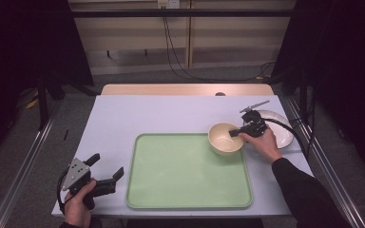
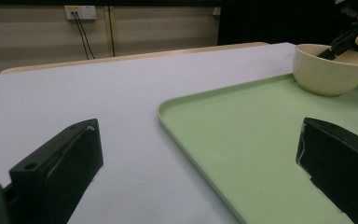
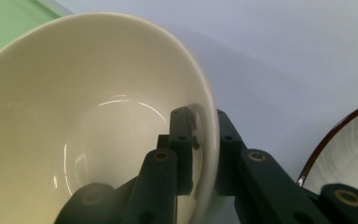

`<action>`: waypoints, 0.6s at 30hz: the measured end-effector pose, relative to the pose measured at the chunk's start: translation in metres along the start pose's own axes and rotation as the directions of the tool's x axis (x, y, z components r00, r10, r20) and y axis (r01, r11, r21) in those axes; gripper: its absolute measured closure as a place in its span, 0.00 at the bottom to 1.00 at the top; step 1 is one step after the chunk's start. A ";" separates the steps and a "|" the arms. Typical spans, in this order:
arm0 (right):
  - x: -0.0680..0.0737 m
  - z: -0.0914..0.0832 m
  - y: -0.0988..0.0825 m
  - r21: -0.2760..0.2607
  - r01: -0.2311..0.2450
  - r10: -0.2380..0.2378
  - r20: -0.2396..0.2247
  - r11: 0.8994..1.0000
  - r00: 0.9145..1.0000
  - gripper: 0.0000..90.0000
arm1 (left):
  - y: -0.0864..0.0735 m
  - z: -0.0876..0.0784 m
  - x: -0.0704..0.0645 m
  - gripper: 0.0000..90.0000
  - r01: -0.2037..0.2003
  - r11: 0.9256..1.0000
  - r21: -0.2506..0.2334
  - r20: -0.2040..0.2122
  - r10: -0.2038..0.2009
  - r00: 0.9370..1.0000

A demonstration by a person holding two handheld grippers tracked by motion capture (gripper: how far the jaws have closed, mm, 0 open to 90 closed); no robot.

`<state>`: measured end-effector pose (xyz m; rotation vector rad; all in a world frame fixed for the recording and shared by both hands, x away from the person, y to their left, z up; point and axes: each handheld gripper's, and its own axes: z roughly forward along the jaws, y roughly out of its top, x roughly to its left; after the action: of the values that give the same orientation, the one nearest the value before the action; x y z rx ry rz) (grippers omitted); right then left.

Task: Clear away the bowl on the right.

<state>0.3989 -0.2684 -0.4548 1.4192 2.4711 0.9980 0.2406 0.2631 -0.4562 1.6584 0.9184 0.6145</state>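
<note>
A cream bowl point(image 1: 225, 138) sits at the far right corner of a pale green tray point(image 1: 188, 172), mouth up and tipped slightly; being round, it has no long axis. It is smooth and glossy, with curved highlights on its inner wall in the right gripper view. The right gripper point(image 1: 238, 131) is clamped on the bowl's right-hand rim point(image 3: 204, 135), one black jaw inside and the other outside, both touching the wall. The right hand point(image 1: 262, 141) holds it from the tray's right side.

The tray is a rounded rectangle with a low raised lip and a matte surface, its long sides running along the desk's near edge. It lies on the smooth pale desk point(image 1: 119, 123).

Just beyond the tray's far right corner, near the desk's right edge, lies a white plate point(image 1: 282, 129) with a dark rim point(image 3: 326, 140) and fine ridges.

The left gripper point(image 1: 108, 173) rests near the desk's near left corner, held by the left hand point(image 1: 78, 203), its blocky black jaws spread wide with nothing between them, pointing toward the tray.
</note>
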 end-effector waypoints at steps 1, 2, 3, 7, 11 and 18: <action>0.000 -0.001 0.000 -0.010 0.009 -0.009 0.004 1.000 1.000 0.85 | 0.000 0.000 0.000 0.00 -0.001 1.000 -0.001 0.000 0.001 1.000; 0.000 -0.002 0.000 -0.015 0.015 -0.015 0.017 1.000 1.000 0.82 | 0.000 0.000 0.000 0.00 -0.002 1.000 0.000 0.000 0.002 1.000; 0.000 -0.002 0.000 -0.032 0.018 -0.018 0.020 0.999 1.000 0.79 | 0.000 0.000 0.001 0.00 -0.001 1.000 0.002 0.000 0.001 1.000; 0.001 -0.005 0.000 -0.052 0.023 -0.023 0.016 0.998 1.000 0.67 | 0.000 0.000 0.000 0.00 -0.001 1.000 0.001 0.002 0.001 1.000; 0.000 -0.007 0.001 -0.088 0.031 -0.029 0.022 0.996 0.999 0.52 | 0.000 0.000 0.000 0.00 0.002 1.000 0.003 0.004 -0.002 1.000; -0.001 -0.009 0.002 -0.125 0.021 -0.018 0.024 0.992 1.000 0.30 | 0.000 0.000 0.000 0.00 0.001 1.000 0.002 0.003 -0.001 1.000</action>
<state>0.3973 -0.2726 -0.4470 1.3583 2.3558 1.1051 0.2409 0.2634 -0.4564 1.6601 0.9182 0.6100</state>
